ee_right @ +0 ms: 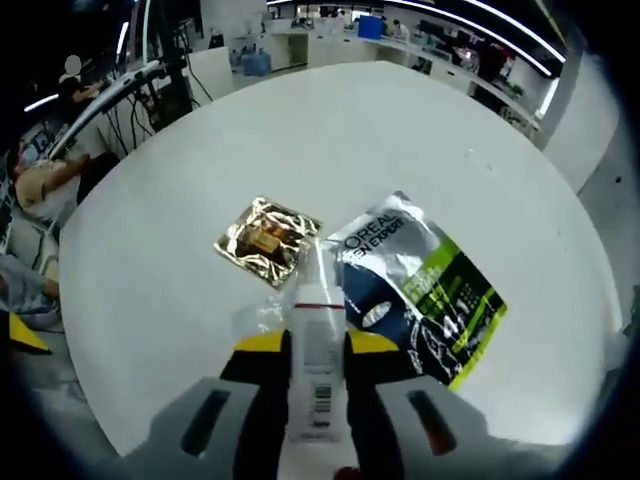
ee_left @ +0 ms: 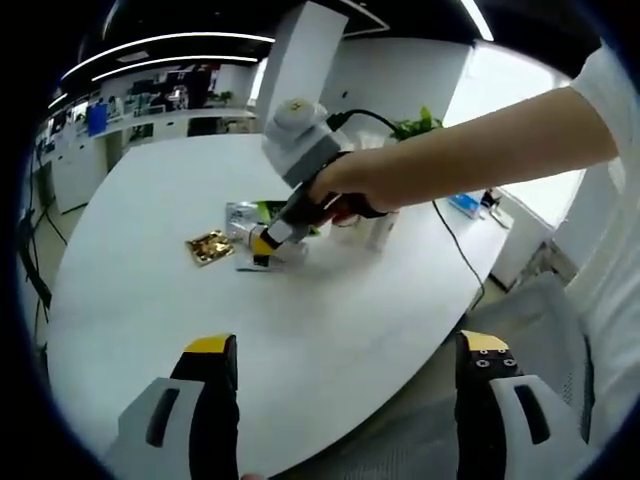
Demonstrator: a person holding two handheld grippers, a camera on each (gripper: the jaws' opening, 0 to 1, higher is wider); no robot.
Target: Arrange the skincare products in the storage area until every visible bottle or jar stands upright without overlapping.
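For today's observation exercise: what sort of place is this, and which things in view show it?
Probably an open-plan office: a large white round table, rows of desks with monitors behind, strip ceiling lights, and a potted plant.

a white tube point(ee_right: 316, 365) with a clear cap and a barcode label lies lengthwise, cap end reaching toward the gold foil sachet point(ee_right: 267, 239). that sachet lies flat and crinkled on the table, just left of the silver, dark and green packet point(ee_right: 420, 290) (printed "l'oreal men expert"), which also lies flat. beyond the packet stand white bottles point(ee_left: 380, 228), upright, details too small to tell.
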